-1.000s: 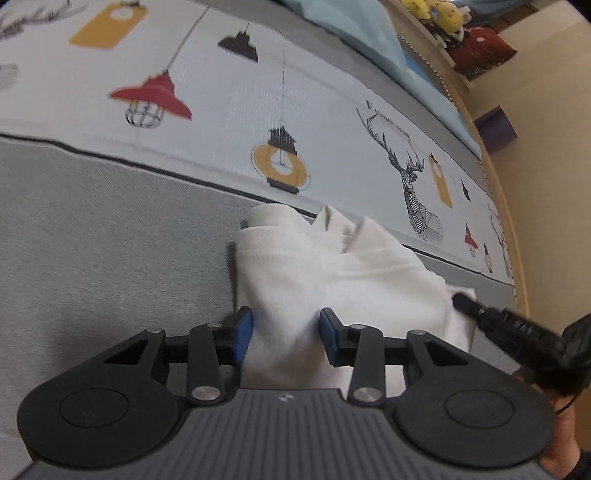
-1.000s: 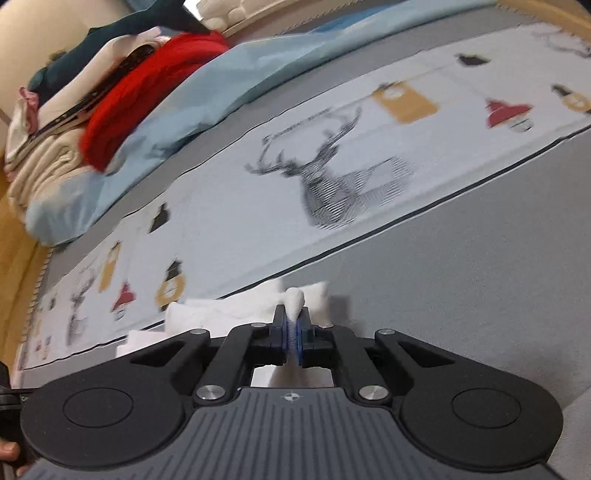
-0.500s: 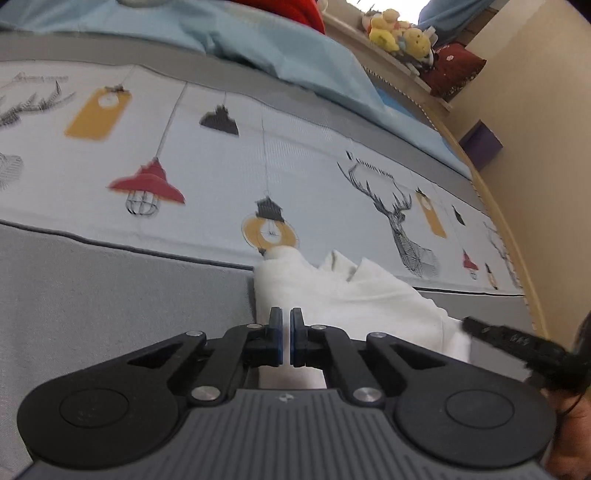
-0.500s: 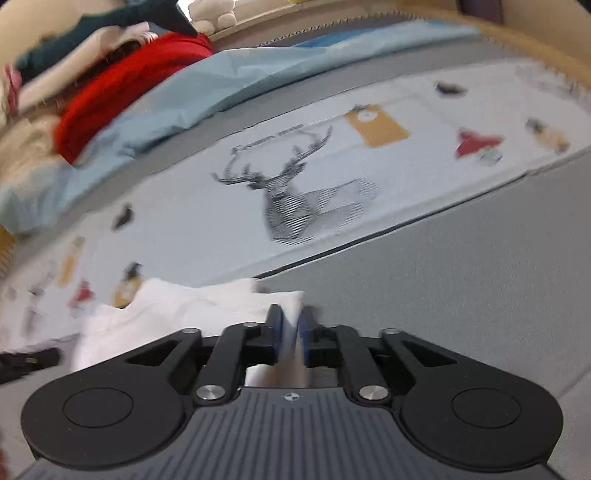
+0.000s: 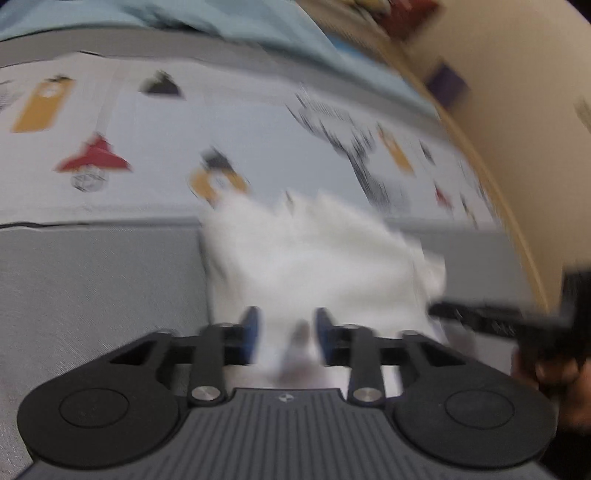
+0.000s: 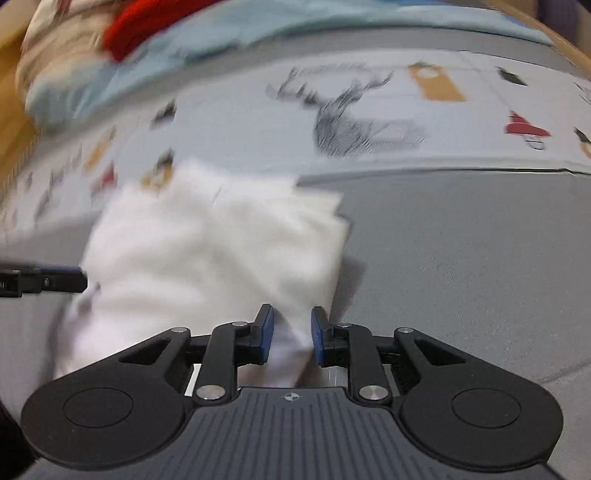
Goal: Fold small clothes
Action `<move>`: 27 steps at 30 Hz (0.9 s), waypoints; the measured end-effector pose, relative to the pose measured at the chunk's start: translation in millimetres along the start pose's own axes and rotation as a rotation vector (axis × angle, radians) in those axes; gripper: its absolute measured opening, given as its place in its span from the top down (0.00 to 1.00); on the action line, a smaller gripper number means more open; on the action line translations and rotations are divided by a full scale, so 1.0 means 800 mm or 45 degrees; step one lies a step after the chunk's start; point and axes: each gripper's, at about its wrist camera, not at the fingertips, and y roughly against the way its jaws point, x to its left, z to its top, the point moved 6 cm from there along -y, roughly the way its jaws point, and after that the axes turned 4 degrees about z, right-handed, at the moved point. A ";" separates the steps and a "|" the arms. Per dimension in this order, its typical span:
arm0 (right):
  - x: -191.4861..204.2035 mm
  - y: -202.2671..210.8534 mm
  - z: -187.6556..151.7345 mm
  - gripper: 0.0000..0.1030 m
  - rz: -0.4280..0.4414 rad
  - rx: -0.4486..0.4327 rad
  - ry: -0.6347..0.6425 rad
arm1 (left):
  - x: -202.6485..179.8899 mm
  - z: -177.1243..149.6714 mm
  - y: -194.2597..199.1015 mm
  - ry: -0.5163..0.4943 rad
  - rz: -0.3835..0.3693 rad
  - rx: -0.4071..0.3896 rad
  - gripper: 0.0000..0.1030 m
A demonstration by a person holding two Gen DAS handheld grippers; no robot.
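A folded white garment (image 5: 314,258) lies on the grey band of the bedspread (image 5: 92,280); its far edge reaches the printed strip. My left gripper (image 5: 287,334) hovers over the garment's near left part. Its jaws are opening, with cloth under and between the blue pads but not pinched. My right gripper (image 6: 291,334) is at the garment's (image 6: 214,251) near right corner. Its jaws are opening too, and a raised fold of cloth stands loose between the pads. Each view shows the other gripper's fingers at the garment's side: right fingers (image 5: 480,317), left fingers (image 6: 44,280). Both views are blurred.
The bedspread's pale strip (image 6: 369,122) carries printed lamps and a deer. Beyond it lie a light blue blanket (image 6: 258,33), a red garment (image 6: 147,26) and a pile of clothes (image 6: 59,55). A wooden bed edge (image 5: 491,158) and a beige wall border the right.
The left jaws shut over the garment, then parted again. The right jaws, shut on a pinch of white cloth, have spread and let it go. Both views have rolled and blurred.
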 end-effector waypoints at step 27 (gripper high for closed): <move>0.045 -0.008 0.112 0.62 0.034 -0.462 -0.111 | 0.035 0.082 0.050 0.030 0.270 -0.389 0.62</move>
